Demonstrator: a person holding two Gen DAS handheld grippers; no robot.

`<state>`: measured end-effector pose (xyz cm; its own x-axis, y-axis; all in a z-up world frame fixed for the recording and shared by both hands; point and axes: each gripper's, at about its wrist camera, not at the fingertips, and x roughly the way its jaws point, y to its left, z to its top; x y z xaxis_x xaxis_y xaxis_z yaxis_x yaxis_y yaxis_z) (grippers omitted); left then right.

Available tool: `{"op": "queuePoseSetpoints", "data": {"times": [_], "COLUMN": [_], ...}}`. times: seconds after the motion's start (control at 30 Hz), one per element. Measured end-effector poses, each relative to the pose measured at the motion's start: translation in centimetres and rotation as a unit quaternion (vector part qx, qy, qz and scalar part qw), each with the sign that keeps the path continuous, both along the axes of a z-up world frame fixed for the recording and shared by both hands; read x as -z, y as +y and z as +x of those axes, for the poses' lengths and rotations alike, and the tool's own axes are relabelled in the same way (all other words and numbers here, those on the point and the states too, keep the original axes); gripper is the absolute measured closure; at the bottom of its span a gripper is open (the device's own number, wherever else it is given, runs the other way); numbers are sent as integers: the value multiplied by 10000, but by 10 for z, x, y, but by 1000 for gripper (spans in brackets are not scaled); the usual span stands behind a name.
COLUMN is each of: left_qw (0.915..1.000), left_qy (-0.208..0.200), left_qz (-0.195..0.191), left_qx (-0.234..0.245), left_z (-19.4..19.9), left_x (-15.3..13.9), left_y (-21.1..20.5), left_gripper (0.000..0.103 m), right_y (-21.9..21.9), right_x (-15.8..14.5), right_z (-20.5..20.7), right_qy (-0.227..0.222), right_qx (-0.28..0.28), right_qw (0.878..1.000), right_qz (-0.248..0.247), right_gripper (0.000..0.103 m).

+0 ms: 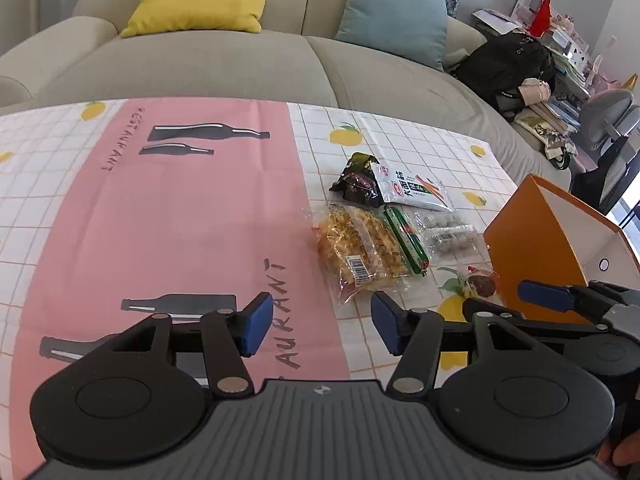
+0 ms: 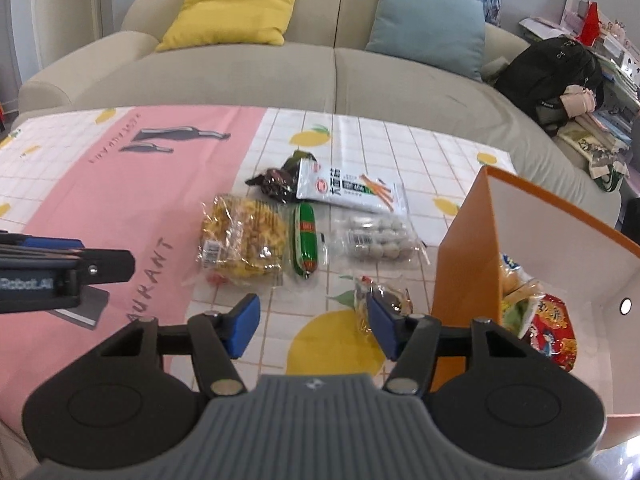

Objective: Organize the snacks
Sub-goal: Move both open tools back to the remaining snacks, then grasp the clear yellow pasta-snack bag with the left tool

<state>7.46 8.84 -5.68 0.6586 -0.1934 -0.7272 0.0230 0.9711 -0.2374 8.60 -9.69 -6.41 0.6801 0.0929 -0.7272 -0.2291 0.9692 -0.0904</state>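
Observation:
Loose snacks lie on the tablecloth: a yellow packet (image 2: 242,242), a green sausage (image 2: 306,240), a clear bag of round balls (image 2: 376,238), a white packet (image 2: 352,190), a dark packet (image 2: 276,182) and a small wrapped sweet (image 2: 384,298). An orange box (image 2: 466,256) at the right holds a red packet (image 2: 554,336) and other snacks. My right gripper (image 2: 314,326) is open and empty, just before the small sweet. My left gripper (image 1: 320,326) is open and empty, short of the yellow packet (image 1: 364,254). The box (image 1: 532,240) shows at the right of the left wrist view.
The pink and white lemon-print cloth (image 2: 120,200) covers the table. A beige sofa (image 2: 280,76) with a yellow cushion (image 2: 232,8) and a teal cushion (image 2: 430,24) stands behind it. A black backpack (image 2: 548,76) and cluttered shelves are at the far right.

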Motion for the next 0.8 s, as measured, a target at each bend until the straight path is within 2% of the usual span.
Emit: {"op": "queuePoseSetpoints", "data": {"times": [0.2,0.3,0.43,0.5,0.6,0.8], "left_qw": [9996,9990,9986,9980,9965,9963], "left_qy": [124,172,245,317,468,677], "left_qz": [-228,-386,-411,-519,-685,-517], "left_qx": [80,170,202,178,98,-83], "left_z": [18,33,55,65,79,101], "left_x": [8,11,17,22,29,41], "left_y": [1,-4,-15,-18,-22,-40], "left_gripper": [37,31,24,24,22,16], "right_y": [1,3,12,13,12,8], "right_x": [14,18,20,21,27,40], "right_z": [19,29,38,42,49,56], "right_qy": [139,144,-11,-24,53,168], "right_qx": [6,-30,-79,-144,-194,-171], "right_qw": [9999,9998,9988,9980,9970,9952], "right_qz": [-67,-124,-493,-615,-750,-952], "right_gripper": [36,34,33,28,28,25]}}
